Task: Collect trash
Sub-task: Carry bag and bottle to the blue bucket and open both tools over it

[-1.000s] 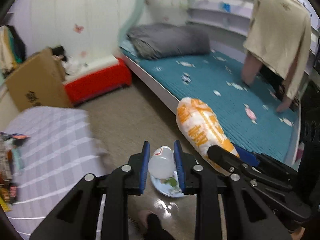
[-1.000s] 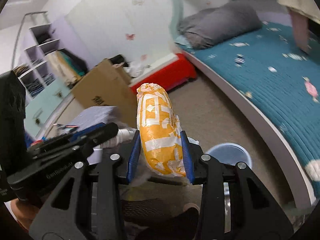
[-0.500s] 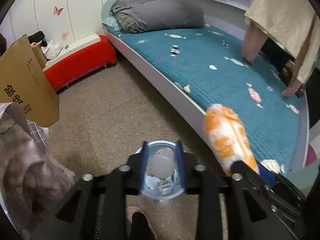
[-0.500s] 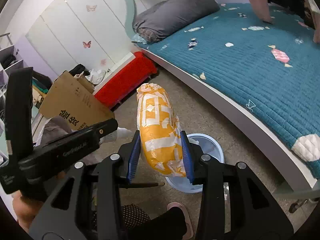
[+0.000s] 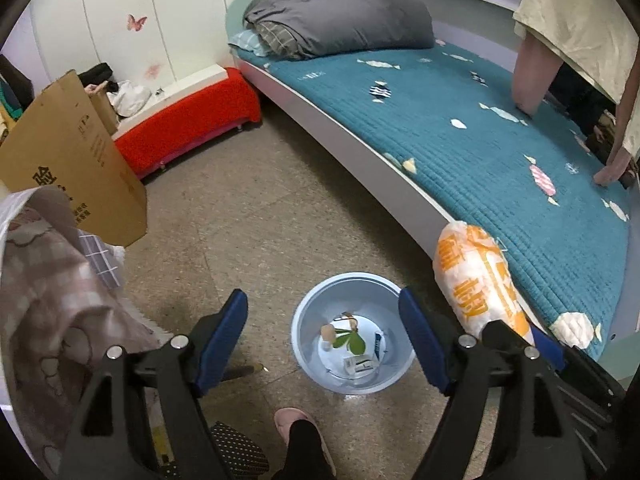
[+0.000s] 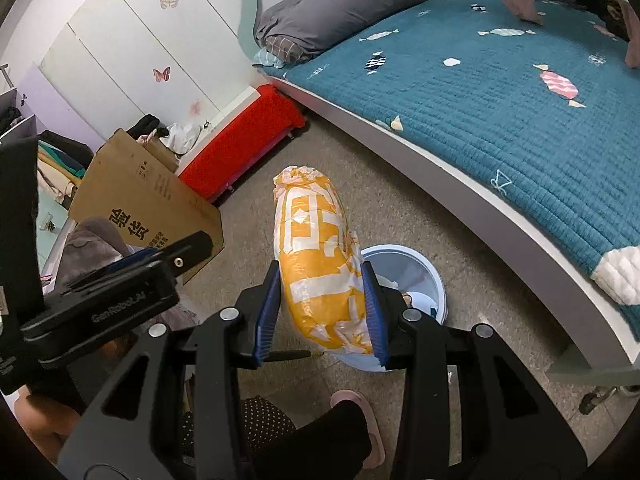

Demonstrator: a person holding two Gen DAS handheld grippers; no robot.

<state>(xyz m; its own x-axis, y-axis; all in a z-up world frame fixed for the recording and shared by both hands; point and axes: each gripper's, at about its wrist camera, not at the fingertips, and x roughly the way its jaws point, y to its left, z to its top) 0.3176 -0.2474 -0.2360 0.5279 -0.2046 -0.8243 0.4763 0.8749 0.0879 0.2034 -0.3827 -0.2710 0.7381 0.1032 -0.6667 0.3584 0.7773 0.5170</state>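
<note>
Directly above the blue bin (image 5: 316, 320), the left tongs (image 5: 323, 338) gape wide; right tongs (image 6: 322, 314) clamp an orange bag (image 6: 316, 256) beside the bed (image 5: 480, 136), cardboard box (image 5: 76, 160) leftward.

My two views are evenly lit by soft indoor light, with no harsh shadows. A faint glare shines on the floor (image 5: 352, 400) beside the bin (image 5: 304, 340). Both pictures are sharp in the middle; the fisheye bends the bed (image 6: 520, 92) edge and darkens the corners to black.
</note>
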